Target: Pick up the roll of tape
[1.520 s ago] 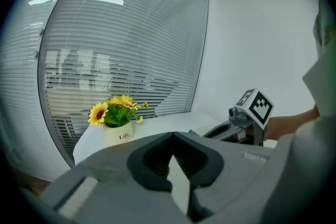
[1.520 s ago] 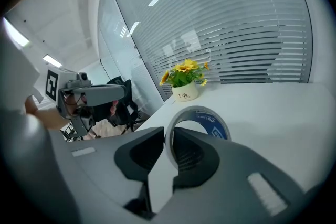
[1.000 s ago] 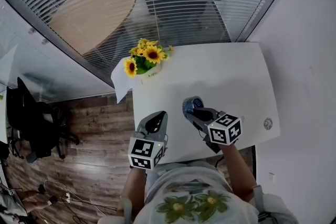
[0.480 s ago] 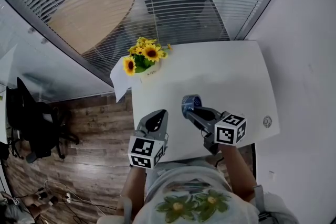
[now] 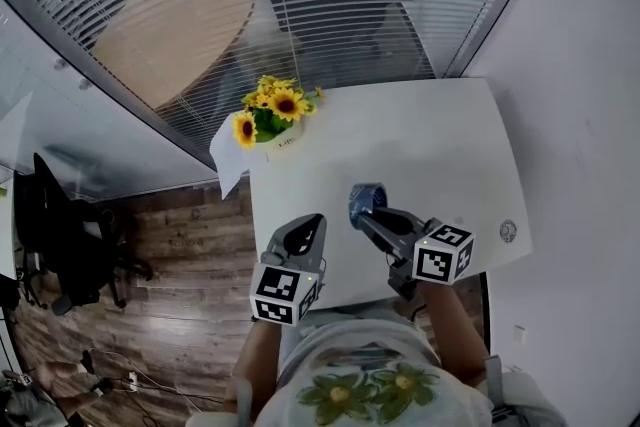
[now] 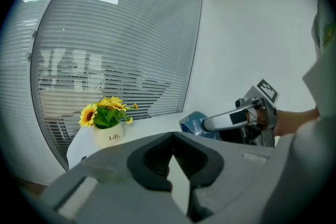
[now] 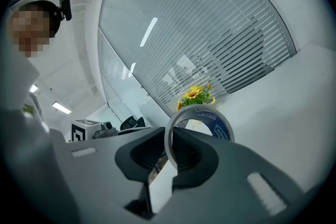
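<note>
The roll of tape [image 5: 365, 196], clear with a blue printed core, stands on edge between the jaws of my right gripper [image 5: 368, 212], which is shut on its rim. In the right gripper view the roll of tape [image 7: 210, 116] rises upright out of the right gripper [image 7: 170, 136], clear of the white table [image 5: 440, 145]. The left gripper view shows the roll of tape [image 6: 193, 124] held off the tabletop at the right. My left gripper [image 5: 305, 227] hangs over the table's near left edge; there the left gripper [image 6: 172, 136] holds nothing and its jaws meet.
A white pot of sunflowers [image 5: 272, 115] stands at the table's far left corner, also seen as sunflowers [image 6: 107, 118] and sunflowers [image 7: 197, 94]. A small round object [image 5: 509, 233] lies near the right edge. Window blinds run behind the table; wooden floor lies to the left.
My right gripper has risen with the tape roll in it and rolled slightly. The left gripper has stayed where it was.
</note>
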`<state>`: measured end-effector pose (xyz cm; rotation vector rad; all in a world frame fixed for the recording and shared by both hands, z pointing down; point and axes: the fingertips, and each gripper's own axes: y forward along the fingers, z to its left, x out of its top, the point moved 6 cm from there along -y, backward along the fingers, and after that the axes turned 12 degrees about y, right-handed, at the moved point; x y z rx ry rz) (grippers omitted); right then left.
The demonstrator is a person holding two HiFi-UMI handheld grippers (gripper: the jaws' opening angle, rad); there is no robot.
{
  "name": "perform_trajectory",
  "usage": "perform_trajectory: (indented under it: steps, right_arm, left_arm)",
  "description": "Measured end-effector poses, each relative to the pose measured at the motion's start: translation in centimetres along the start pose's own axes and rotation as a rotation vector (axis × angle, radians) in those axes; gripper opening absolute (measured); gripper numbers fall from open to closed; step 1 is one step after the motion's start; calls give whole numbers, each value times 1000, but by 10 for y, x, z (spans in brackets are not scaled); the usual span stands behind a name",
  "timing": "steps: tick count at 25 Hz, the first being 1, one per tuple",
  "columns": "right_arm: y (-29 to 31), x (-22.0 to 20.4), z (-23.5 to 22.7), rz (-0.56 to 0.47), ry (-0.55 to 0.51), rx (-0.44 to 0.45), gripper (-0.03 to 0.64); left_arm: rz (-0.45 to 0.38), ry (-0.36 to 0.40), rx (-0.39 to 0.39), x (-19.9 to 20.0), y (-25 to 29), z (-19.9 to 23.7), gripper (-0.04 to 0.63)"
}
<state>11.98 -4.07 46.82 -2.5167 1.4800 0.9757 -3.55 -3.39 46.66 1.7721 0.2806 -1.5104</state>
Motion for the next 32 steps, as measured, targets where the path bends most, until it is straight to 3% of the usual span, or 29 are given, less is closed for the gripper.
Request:
perform_trajectory:
  steps: [20, 32]
  right_arm:
    - [-14, 5, 24, -62, -9, 33, 44]
    - [-6, -5, 48, -101, 0, -2, 44]
  left_arm:
    - [-8, 34, -57, 14, 5, -10, 3]
    - [-15, 71, -105, 22, -15, 5, 3]
